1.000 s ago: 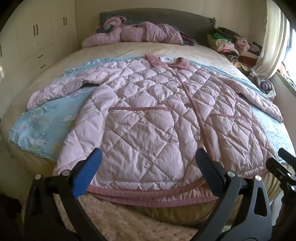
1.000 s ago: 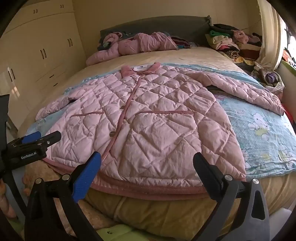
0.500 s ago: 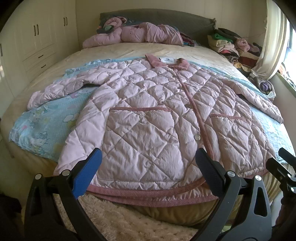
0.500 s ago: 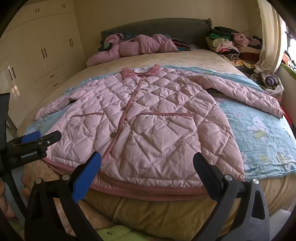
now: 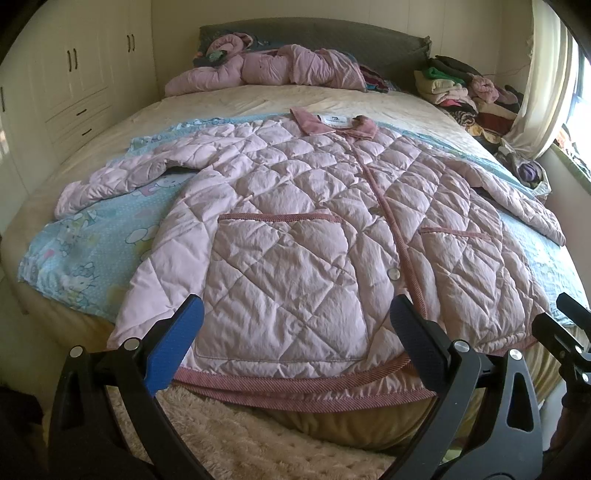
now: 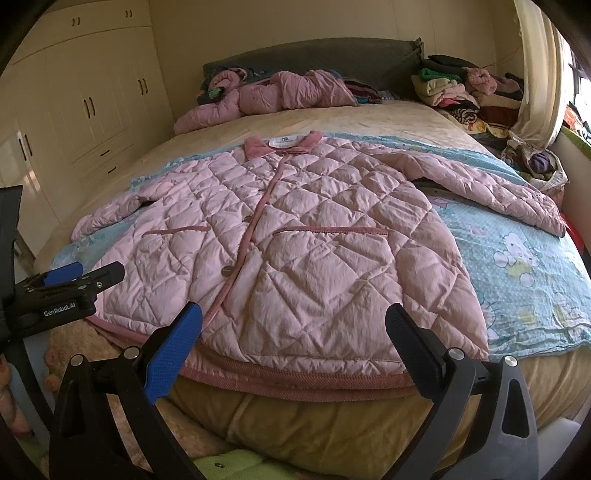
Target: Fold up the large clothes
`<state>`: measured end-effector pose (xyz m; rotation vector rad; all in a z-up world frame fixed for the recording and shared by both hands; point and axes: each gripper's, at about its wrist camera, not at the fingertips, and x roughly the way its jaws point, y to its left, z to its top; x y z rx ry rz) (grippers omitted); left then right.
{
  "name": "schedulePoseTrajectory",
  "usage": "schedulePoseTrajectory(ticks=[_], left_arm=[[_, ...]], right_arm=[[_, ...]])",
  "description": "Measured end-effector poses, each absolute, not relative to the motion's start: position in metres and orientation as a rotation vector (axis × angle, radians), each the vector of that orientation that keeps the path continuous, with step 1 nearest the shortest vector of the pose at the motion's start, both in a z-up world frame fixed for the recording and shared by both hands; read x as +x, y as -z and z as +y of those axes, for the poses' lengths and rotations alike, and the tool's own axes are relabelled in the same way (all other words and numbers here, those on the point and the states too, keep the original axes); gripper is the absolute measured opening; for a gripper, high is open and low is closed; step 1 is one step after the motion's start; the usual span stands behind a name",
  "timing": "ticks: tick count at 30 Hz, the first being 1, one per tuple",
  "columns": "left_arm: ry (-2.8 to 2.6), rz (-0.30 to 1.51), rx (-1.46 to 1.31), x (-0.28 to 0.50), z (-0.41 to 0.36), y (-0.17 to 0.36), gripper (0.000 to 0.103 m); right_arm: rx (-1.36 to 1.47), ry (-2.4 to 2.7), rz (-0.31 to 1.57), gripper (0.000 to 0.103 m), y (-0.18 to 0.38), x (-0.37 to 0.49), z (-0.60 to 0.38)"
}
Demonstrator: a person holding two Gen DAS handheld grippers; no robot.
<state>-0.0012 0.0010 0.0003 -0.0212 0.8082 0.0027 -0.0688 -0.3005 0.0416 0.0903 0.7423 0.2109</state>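
— Here, a pink quilted jacket lies face up, buttoned, spread over a blue cartoon-print sheet on the bed, collar toward the headboard, hem hanging just over the near edge. How will it handle?

— Soft and puffy, by the look of it: light for its bulk, springy, likely to puff back open along a fold. The shell looks smooth, so it may slide on the sheet when pulled.

— And the claws?

— The left gripper hangs before the hem, jaws spread wide, nothing between them. The right gripper is the same, wide apart and empty, short of the hem's right half.

— Where would you take hold?

— The corded hem trim is the firmest edge, or the cuffs. The left sleeve trails out over the sheet; the right sleeve runs out toward the bed's right edge. Pinching a cuff and carrying it across the chest seems the natural first fold.

— Room to work?

— Plenty of bare mattress beyond the collar. Another pink coat lies bundled at the headboard and a clothes pile crowds the far right corner, both well apart from the jacket. The near edge is the risk: the hem could slip off toward the shaggy rug.
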Motion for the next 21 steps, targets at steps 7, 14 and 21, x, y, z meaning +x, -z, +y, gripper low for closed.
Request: schedulePoseTrajectory(ticks=[7, 14, 21], left_arm=[[0.005, 0.814, -0.022, -0.0037, 0.0001, -0.0028, 0.095], [0.004, 0.813, -0.023, -0.0036, 0.0, -0.0026, 0.095], [0.004, 0.812, -0.022, -0.0038, 0.0001, -0.0027, 0.095]], right_arm=[[0.09, -0.207, 0.741, 0.099, -0.0416, -0.0684, -0.3008], [0.086, -0.208, 0.741, 0.099, -0.0425, -0.0679, -0.2999], [0.085, -0.209, 0.743, 0.099, -0.0409, -0.0672, -0.2999]])
